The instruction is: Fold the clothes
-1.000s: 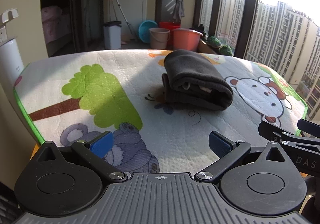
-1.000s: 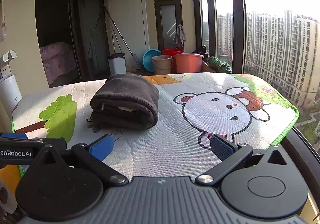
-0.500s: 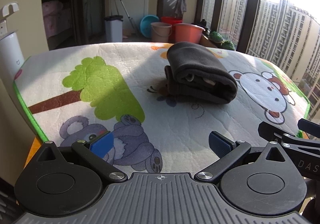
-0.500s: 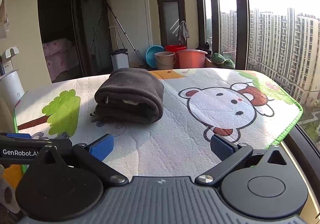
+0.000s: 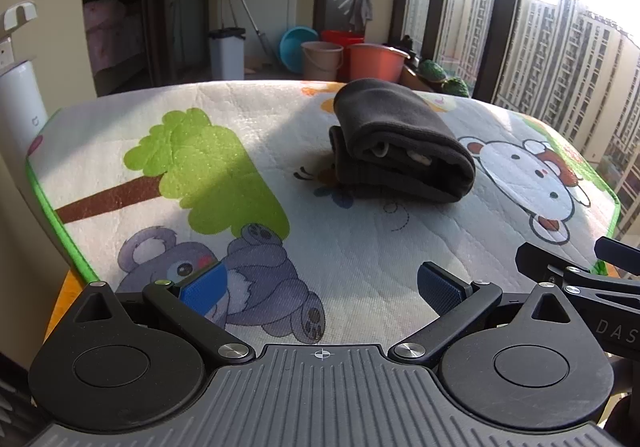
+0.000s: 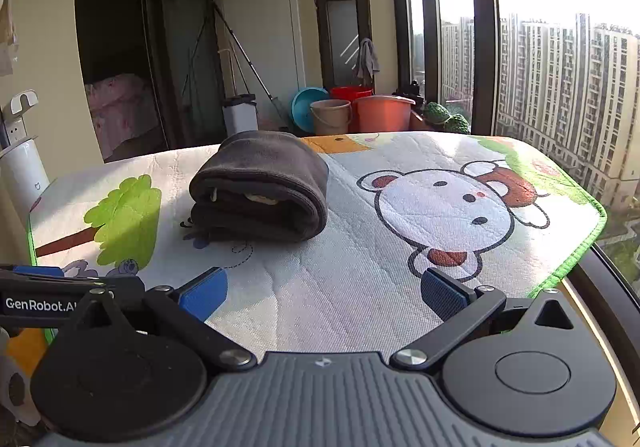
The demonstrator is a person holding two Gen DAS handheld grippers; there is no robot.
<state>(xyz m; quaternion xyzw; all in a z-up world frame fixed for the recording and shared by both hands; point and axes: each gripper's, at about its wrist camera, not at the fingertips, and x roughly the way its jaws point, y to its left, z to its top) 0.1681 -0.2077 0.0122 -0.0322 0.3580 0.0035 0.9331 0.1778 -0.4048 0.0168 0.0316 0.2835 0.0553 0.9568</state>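
Observation:
A dark grey garment lies folded into a thick bundle on the cartoon-printed mat, toward its far side. It shows in the right wrist view too, as the same dark grey garment left of centre. My left gripper hangs open over the mat's near edge, well short of the bundle, with nothing between its blue pads. My right gripper is also open and empty, at the near edge, beside the left one. Part of the right gripper shows at the right of the left wrist view.
The mat covers a table with green trim at its edges. Beyond the far edge stand an orange tub, a beige bucket, a blue basin and a white bin. A white cylinder appliance stands left; windows are at right.
Both grippers have drawn back slightly toward the near edge and tilted, so the folded bundle sits a little farther off. Both stay open; the garment has not moved.

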